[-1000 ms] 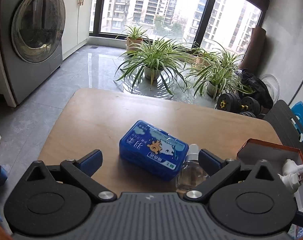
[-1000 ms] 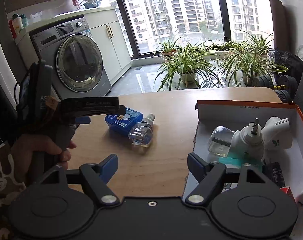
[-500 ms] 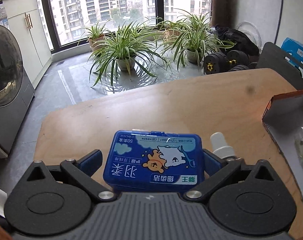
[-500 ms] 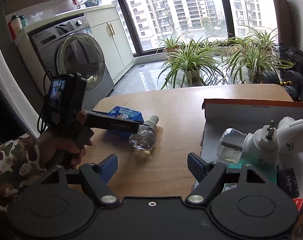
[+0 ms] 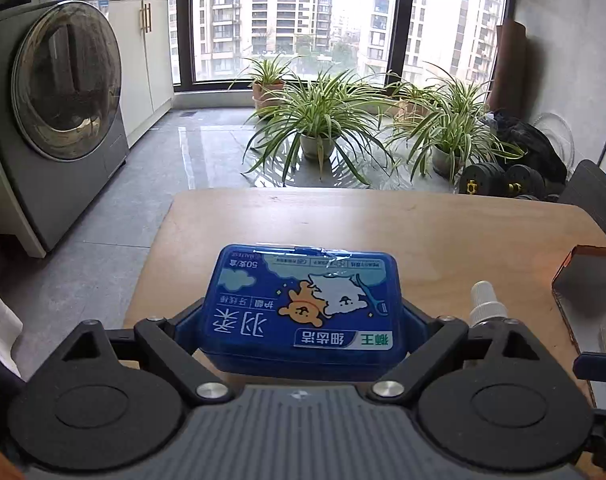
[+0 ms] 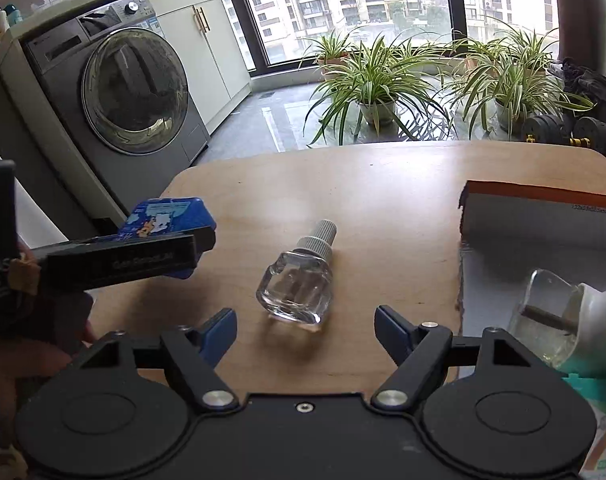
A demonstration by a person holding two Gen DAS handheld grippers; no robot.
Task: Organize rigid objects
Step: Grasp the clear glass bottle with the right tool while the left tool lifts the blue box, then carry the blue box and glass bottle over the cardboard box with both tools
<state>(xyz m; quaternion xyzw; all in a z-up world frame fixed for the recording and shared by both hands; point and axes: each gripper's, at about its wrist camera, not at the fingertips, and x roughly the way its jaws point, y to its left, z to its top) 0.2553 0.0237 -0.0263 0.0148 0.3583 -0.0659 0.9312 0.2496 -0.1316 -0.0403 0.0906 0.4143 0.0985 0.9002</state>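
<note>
Left gripper point(image 5: 303, 320) clamped on the blue rectangular plastic floss-pick box point(image 5: 305, 300), pads against both short ends, box held just above the light wooden tabletop point(image 5: 423, 232). Right gripper point(image 6: 305, 334) spread wide, holding nothing. Directly ahead of its fingers, lying on its side: small clear glass bottle with ribbed white cap point(image 6: 299, 280), cap pointing away. To its right: open orange-edged cardboard box point(image 6: 543, 216), holding a white plug-in diffuser with clear bottle point(image 6: 555, 320).

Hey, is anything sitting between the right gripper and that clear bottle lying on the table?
Nothing visible. The clear bottle lies on bare wooden table just ahead of the open right gripper.
</note>
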